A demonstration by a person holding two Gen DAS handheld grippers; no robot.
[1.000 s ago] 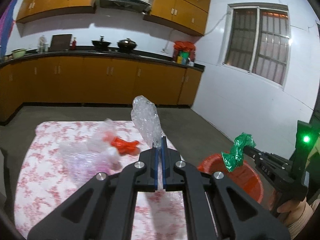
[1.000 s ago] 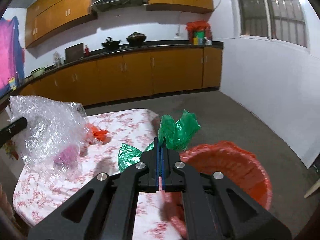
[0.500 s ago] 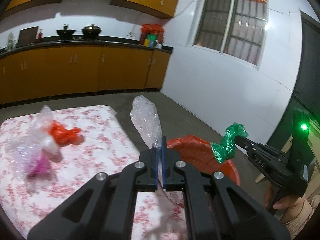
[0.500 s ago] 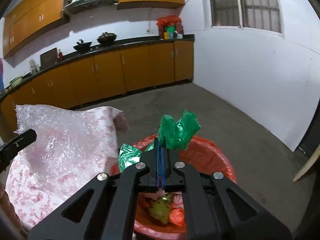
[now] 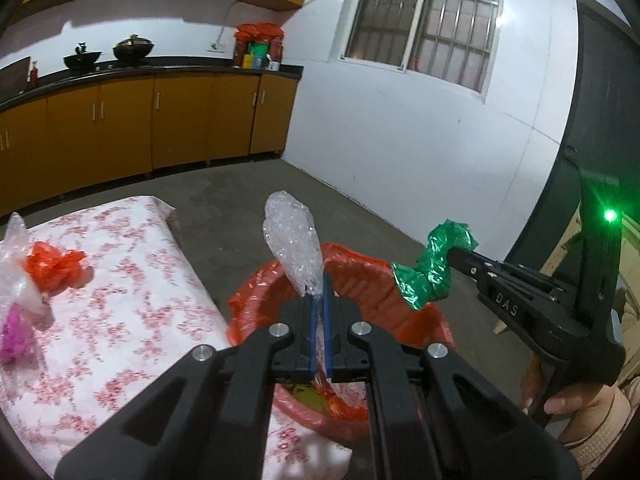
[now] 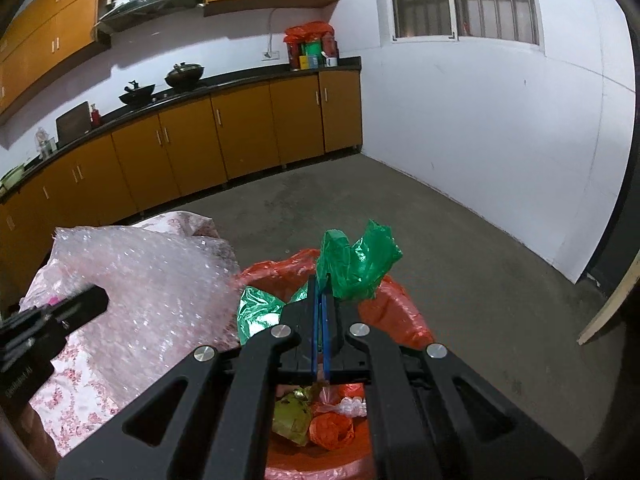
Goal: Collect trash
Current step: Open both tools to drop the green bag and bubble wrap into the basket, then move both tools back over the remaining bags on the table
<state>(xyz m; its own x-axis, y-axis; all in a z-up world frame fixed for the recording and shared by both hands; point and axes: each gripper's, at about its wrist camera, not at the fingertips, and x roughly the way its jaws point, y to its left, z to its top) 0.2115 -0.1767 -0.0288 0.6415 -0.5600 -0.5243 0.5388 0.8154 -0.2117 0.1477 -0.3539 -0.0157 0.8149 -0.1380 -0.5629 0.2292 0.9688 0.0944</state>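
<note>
The left gripper (image 5: 318, 294) is clenched on a crumpled sheet of clear bubble wrap (image 5: 294, 246), and the right gripper (image 6: 322, 298) is clenched on a scrunched green plastic bag (image 6: 356, 262). Both pieces hang over the round bin lined with a red plastic bag (image 5: 404, 300), which stands on the floor just beside the near right corner of the tabletop.

To drop them well, bring each gripper fully over the bin's mouth before letting go. The bubble wrap is broad and light, so lower it inside the rim, or it may catch there and spill out. Release one at a time if the two pieces crowd each other.

The bin already holds some yellow-green and orange scraps. On the tabletop, under a white cloth with a pink flower print (image 5: 132, 312), an orange crumpled wrapper (image 5: 54, 264) and what looks like a clear bag with something pink in it (image 5: 14, 292) wait at the far left. Orange cabinets (image 6: 240, 136) line the far wall; a barred window sits right.
</note>
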